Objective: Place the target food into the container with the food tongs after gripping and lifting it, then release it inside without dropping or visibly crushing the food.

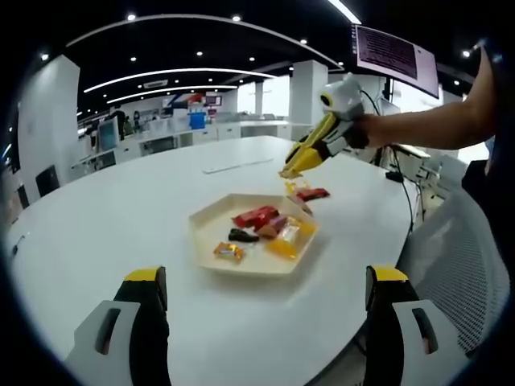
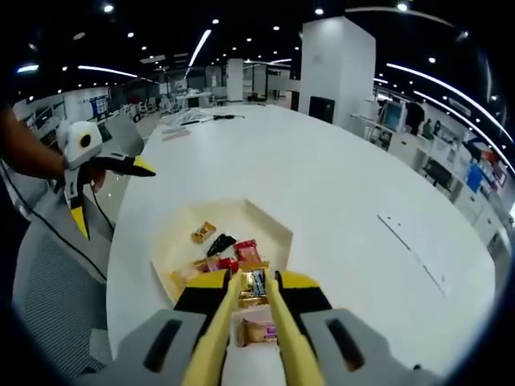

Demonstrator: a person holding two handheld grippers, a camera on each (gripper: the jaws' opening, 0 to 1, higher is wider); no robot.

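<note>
Both views are evenly bright, lit from above by rows of round ceiling spotlights (image 2: 216,22) and long curved light strips (image 1: 177,74) that stand out sharply against the dark ceiling. The white worktop (image 1: 145,201) takes the light smoothly with only a mild sheen and soft, faint shadows under the tray (image 1: 211,221) of snacks. Fisheye distortion bends the strips and the worktop's edge, and detail goes soft and slightly blurred toward each view's margin.
</note>
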